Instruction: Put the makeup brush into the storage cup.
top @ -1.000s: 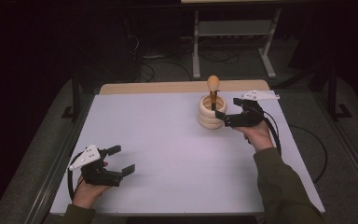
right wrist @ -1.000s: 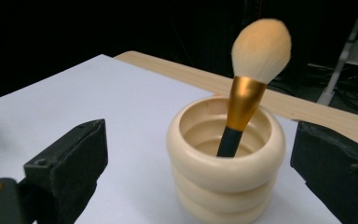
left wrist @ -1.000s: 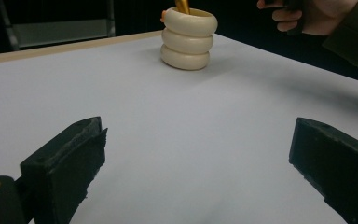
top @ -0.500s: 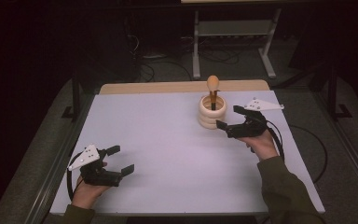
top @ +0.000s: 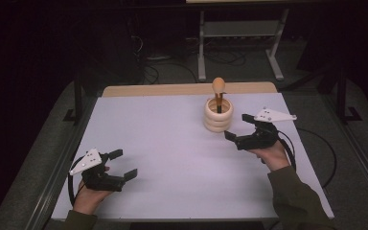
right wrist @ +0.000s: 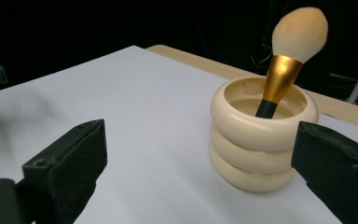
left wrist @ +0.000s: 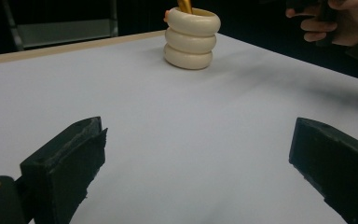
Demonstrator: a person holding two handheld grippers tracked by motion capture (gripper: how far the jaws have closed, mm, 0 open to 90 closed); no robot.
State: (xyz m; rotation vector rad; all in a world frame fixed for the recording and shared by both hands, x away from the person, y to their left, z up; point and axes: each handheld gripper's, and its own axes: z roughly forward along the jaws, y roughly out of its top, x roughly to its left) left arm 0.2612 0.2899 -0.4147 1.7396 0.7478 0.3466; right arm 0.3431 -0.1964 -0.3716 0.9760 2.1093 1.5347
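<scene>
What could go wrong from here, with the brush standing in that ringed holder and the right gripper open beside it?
1. The gold-and-black makeup brush leans on the rim of the cream ribbed holder; a nudge could tip it out.
2. The right gripper sits open close to the holder, so a careless sweep might knock the tall, narrow stack over.
3. The holder stands near the white table's far edge, so a push could slide it off.

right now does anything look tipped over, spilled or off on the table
Nothing stands out. The cream ribbed holder stands upright on the white table, with the makeup brush leaning against its rim, bristles up. Both the right gripper and left gripper are open, apart from it.
</scene>
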